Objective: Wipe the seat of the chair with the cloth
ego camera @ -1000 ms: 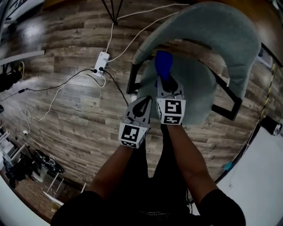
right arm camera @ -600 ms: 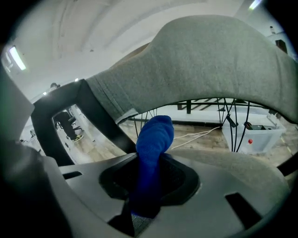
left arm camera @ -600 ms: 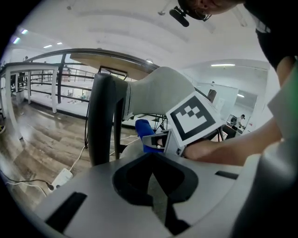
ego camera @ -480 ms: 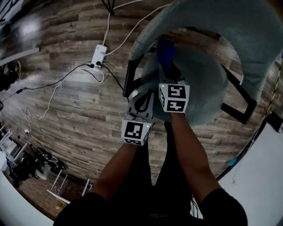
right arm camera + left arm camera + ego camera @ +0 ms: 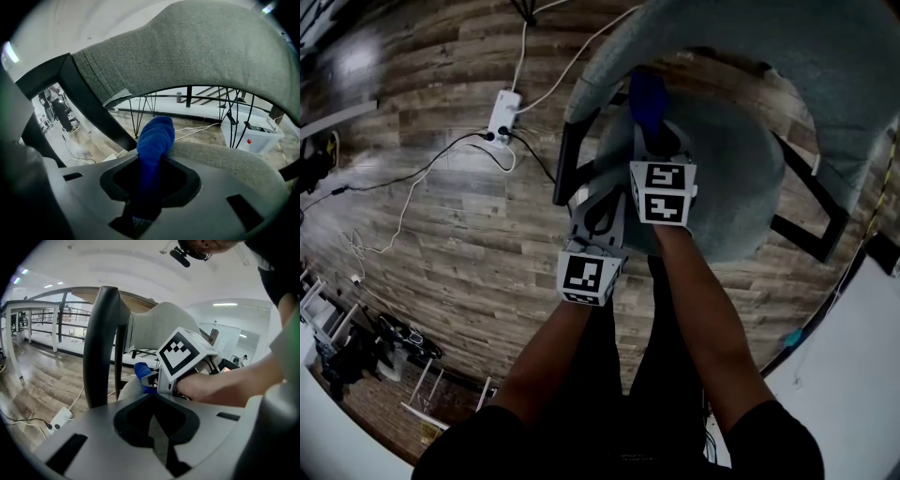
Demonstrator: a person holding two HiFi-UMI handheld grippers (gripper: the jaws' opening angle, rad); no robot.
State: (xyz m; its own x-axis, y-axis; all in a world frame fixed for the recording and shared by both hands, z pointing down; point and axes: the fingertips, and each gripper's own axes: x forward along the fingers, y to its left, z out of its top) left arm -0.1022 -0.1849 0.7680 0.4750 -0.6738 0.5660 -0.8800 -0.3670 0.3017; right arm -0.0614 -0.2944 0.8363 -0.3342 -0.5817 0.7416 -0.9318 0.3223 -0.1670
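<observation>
Standing over wood-plank floor (image 5: 412, 234). Ahead, grey fabric chair (image 5: 825, 75): curved backrest over round seat (image 5: 741, 187), on black frame (image 5: 565, 173). Clenched on blue cloth (image 5: 645, 98): right tongs (image 5: 653, 141), reaching across seat, with cloth lying against seat's far left part, just below backrest. Closed on nothing: left tongs (image 5: 598, 208), just beside seat's left edge, near black frame. On each tongs, cube (image 5: 663, 194) with black-and-white square markers. Left of chair on floor, white power strip (image 5: 502, 117), cables (image 5: 422, 183) plugged in.
</observation>
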